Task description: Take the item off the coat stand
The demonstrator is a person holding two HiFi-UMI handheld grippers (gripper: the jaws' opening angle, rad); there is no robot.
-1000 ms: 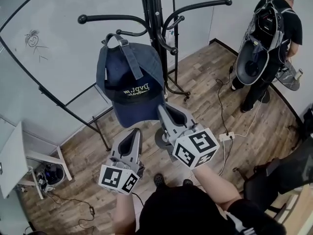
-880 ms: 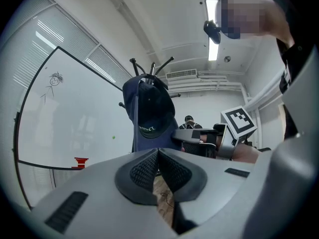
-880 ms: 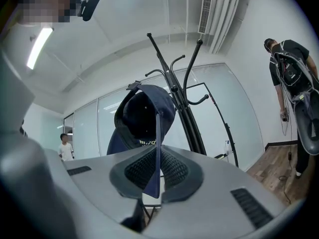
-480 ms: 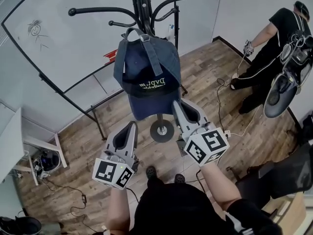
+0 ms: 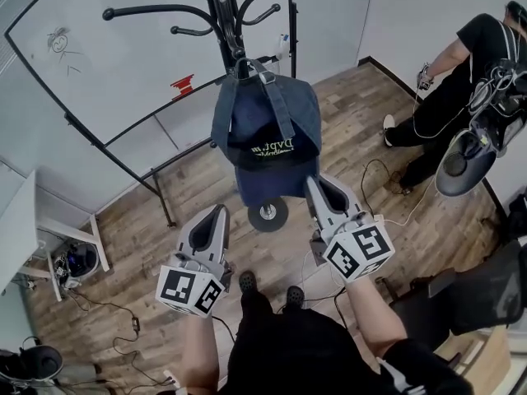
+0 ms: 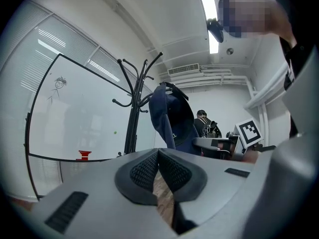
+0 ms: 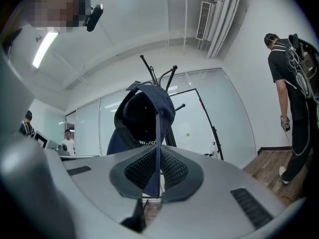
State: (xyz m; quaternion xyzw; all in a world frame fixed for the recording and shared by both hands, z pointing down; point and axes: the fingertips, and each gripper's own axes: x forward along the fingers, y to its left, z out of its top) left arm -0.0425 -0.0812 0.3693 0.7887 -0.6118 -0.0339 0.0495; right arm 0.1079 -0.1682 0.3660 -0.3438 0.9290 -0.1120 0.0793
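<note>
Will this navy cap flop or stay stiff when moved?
Probably light: the cap is held by only its brim in the right gripper. The brim looks stiff, flat between the jaws; the crown and strap are likely soft and may sway.

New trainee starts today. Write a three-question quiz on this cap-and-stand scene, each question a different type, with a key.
1. Multiple choice: which part of the navy cap sits between the right gripper's jaws? A strap, B brim, C top button.
2. True or false: the left gripper is shut and empty.
3. Fill in: behind the cap stands the black ____.
Key: 1 B; 2 true; 3 coat stand.
</note>
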